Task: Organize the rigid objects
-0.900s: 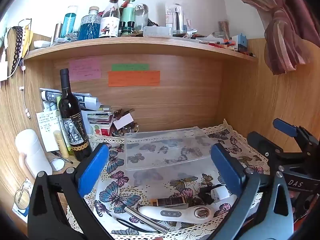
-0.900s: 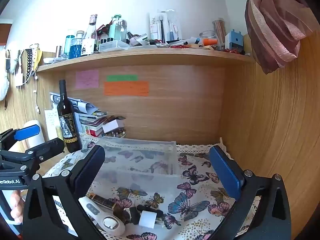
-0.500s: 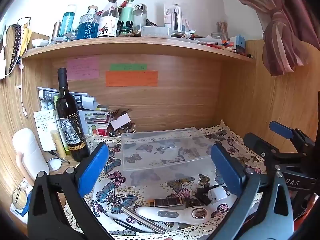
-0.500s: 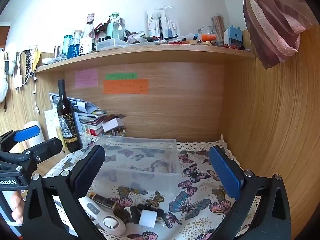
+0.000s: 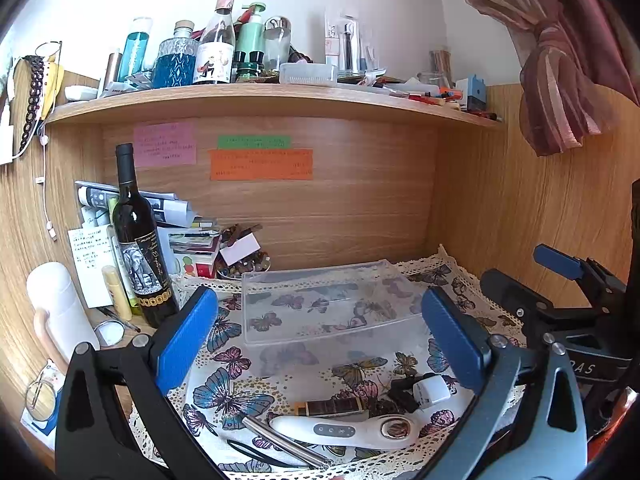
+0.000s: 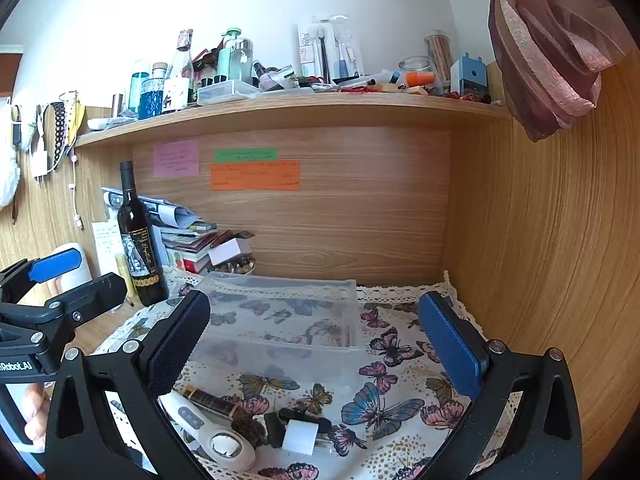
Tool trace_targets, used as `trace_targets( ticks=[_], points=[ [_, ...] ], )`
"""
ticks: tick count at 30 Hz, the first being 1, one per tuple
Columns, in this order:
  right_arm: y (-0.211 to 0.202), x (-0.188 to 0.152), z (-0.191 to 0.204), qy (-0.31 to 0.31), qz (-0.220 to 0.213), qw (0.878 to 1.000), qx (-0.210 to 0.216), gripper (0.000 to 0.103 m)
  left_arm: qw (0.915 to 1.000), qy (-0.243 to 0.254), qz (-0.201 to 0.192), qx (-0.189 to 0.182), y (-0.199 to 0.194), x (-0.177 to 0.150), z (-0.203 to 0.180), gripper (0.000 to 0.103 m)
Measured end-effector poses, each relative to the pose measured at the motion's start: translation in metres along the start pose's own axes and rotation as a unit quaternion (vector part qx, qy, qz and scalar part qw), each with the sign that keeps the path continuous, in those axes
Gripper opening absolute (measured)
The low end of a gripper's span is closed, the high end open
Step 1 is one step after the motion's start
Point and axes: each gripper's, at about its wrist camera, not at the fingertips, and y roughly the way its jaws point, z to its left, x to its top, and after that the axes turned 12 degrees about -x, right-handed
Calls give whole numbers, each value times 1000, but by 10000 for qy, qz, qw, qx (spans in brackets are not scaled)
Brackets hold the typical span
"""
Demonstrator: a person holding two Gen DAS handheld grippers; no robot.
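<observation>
A clear plastic box (image 5: pixel 320 300) (image 6: pixel 280 320) stands on the butterfly cloth (image 5: pixel 224 396) at the back. Nearer lie a white handheld device with buttons (image 5: pixel 340 432) (image 6: pixel 208 432), a dark brown stick (image 5: pixel 332 406) (image 6: pixel 212 402), a metal rod (image 5: pixel 280 442), and a black clip with a white block (image 5: pixel 428 390) (image 6: pixel 300 434). My left gripper (image 5: pixel 320 340) is open and empty above these items. My right gripper (image 6: pixel 316 344) is open and empty, to the right of the left one.
A dark wine bottle (image 5: pixel 138 240) (image 6: pixel 140 240) stands at the left beside stacked papers and books (image 5: pixel 180 232). A white cylinder (image 5: pixel 60 312) is at far left. A crowded shelf (image 5: pixel 260 100) runs above. A wooden wall (image 6: pixel 540 260) closes the right side.
Both grippers have drifted slightly; the view has shifted a little. Nothing on the cloth has moved.
</observation>
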Motion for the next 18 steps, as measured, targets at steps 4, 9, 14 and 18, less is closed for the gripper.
trace_targets(
  ticks=[4, 9, 14, 18],
  points=[
    [-1, 1, 1, -5, -7, 10000, 20, 103, 10000, 0, -11, -15, 0, 0, 0, 103],
    [-1, 2, 1, -14, -9, 10000, 29, 103, 10000, 3, -14, -12, 0, -1, 0, 103],
    [-3, 3, 3, -11, -26, 10000, 26, 103, 10000, -15, -2, -16, 1, 0, 0, 103],
    [-3, 3, 3, -11, -18, 10000, 35, 103, 10000, -13, -1, -16, 1, 0, -1, 103]
  ],
)
